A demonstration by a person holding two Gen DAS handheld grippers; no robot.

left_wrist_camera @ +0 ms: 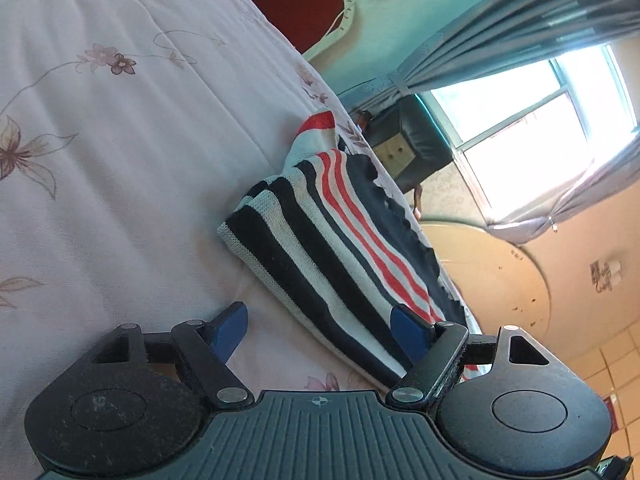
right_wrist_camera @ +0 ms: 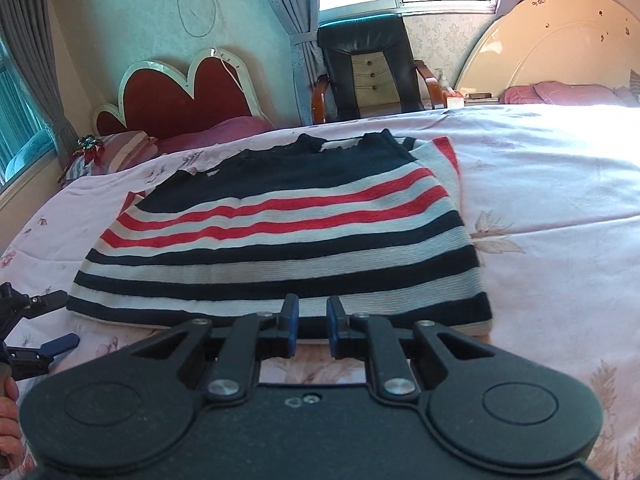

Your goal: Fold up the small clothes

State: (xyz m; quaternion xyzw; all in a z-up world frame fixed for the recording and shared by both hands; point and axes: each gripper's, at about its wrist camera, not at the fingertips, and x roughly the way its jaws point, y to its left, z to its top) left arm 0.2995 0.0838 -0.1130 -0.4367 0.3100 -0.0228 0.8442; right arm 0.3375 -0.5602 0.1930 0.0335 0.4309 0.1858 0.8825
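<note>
Striped sweater (right_wrist_camera: 280, 232) at twelve o'clock could bunch if right gripper (right_wrist_camera: 313, 322), narrowly parted and empty, or wide-open empty left gripper (left_wrist_camera: 320, 332) snags one layer.

Bed (right_wrist_camera: 540, 184) covered by pale pink floral sheet (left_wrist_camera: 120, 128). Striped sweater (right_wrist_camera: 280, 236), folded, lies flat on sheet. Pink pillows (right_wrist_camera: 568, 94) at far right headboard end; another, possibly a cushion (right_wrist_camera: 120, 148), far left.

Sweater (right_wrist_camera: 280, 236) on bed (right_wrist_camera: 540, 184), chair (right_wrist_camera: 370, 68) behind, headboard (right_wrist_camera: 180, 88) behind-left
</note>
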